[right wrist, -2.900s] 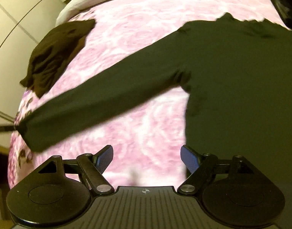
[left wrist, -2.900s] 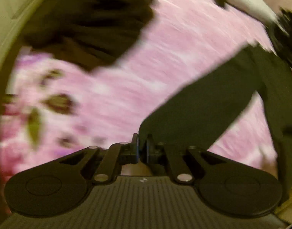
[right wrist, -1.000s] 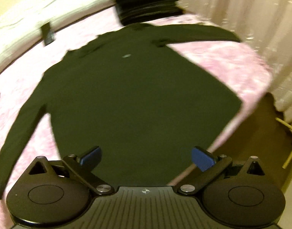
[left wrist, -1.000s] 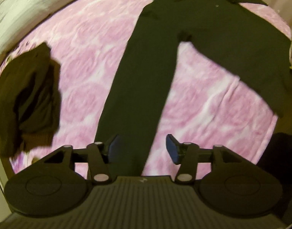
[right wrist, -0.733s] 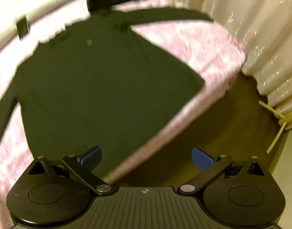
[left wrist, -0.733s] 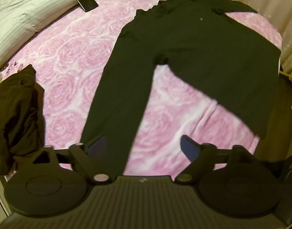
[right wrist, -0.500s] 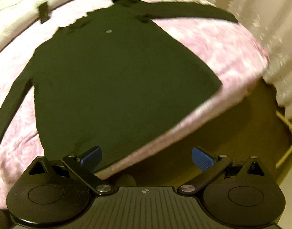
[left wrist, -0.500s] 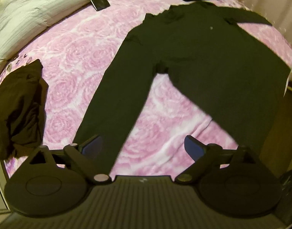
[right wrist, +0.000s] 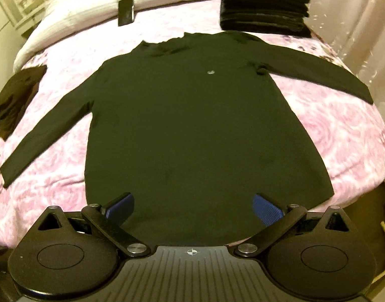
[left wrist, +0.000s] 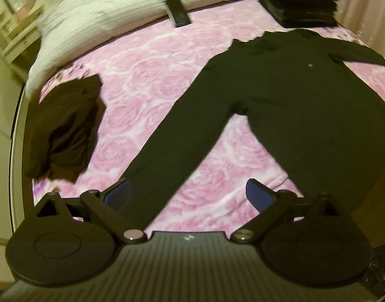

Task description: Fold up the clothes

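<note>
A dark long-sleeved top (right wrist: 192, 130) lies spread flat, front up, on the pink rose-patterned bed cover (right wrist: 343, 130). Both sleeves are stretched out to the sides. In the left wrist view the top (left wrist: 293, 105) fills the right half, and one sleeve (left wrist: 177, 141) runs down toward my left gripper (left wrist: 189, 193). Its jaws are opening wide above the cuff, and the pads touch nothing. My right gripper (right wrist: 193, 207) hangs open over the hem, gripping nothing.
A crumpled brown garment (left wrist: 64, 125) lies near the bed's left edge. A stack of folded dark clothes (right wrist: 265, 2) sits behind the collar. A dark phone-like slab (right wrist: 126, 10) rests by the white duvet (left wrist: 104, 7). Curtains (right wrist: 363, 20) hang at the right.
The left gripper, earlier shut on the sleeve end, has let go, opened wide and pulled up and back. The right gripper's view swung from the bed's right edge back over the top's middle.
</note>
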A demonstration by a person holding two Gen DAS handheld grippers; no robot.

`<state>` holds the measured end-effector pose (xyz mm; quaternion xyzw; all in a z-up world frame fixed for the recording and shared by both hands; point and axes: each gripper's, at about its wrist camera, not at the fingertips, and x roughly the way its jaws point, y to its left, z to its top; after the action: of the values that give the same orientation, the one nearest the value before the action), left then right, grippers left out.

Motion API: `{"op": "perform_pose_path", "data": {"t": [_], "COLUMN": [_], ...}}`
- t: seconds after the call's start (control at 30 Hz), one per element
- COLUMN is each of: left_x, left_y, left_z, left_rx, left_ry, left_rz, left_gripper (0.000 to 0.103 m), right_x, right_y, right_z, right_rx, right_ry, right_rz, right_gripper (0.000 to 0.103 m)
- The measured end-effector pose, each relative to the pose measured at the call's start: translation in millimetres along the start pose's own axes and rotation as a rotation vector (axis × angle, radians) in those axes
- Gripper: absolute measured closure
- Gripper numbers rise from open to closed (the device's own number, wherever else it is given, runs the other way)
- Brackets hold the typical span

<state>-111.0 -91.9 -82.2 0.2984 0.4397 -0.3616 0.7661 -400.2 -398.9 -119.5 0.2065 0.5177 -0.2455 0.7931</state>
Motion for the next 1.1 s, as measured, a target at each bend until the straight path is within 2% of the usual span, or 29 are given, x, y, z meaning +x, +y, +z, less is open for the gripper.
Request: {"op": "perform_pose_path", "data": {"t": [0.17,0.37,0.7,0.93,1.1], "left_x": [4,10,16,8,-2], "left_y": [7,12,19,-31,-85], "left_z": [-3,-2,4,51,83], "left_rx": [0.020,0.064,0.030,0.103,0.182], "left_ry": [0.010,0.000,-0.002,-0.094,-0.129], "left_rz": [0.015,-0.028,-0.100,-0.208,-0.235], "left_gripper": [0.007,0.007,0.006,0.005,0.005], "right_x": [-4,-7,-15,-27,-37], "right_y": [12,34,43,39,32], "right_z": [-1,0,2,20,34], "right_rx": [0.012,0.002,0.009,-0.007,-0.027], "right_ry": [-0.007,0.003,0.024,0.005,-0.009], "right_rz": [-0.023,-0.043,-0.074,-0.082,-0.094], "right_gripper": [0.000,0.000,0.000,0.000,0.000]}}
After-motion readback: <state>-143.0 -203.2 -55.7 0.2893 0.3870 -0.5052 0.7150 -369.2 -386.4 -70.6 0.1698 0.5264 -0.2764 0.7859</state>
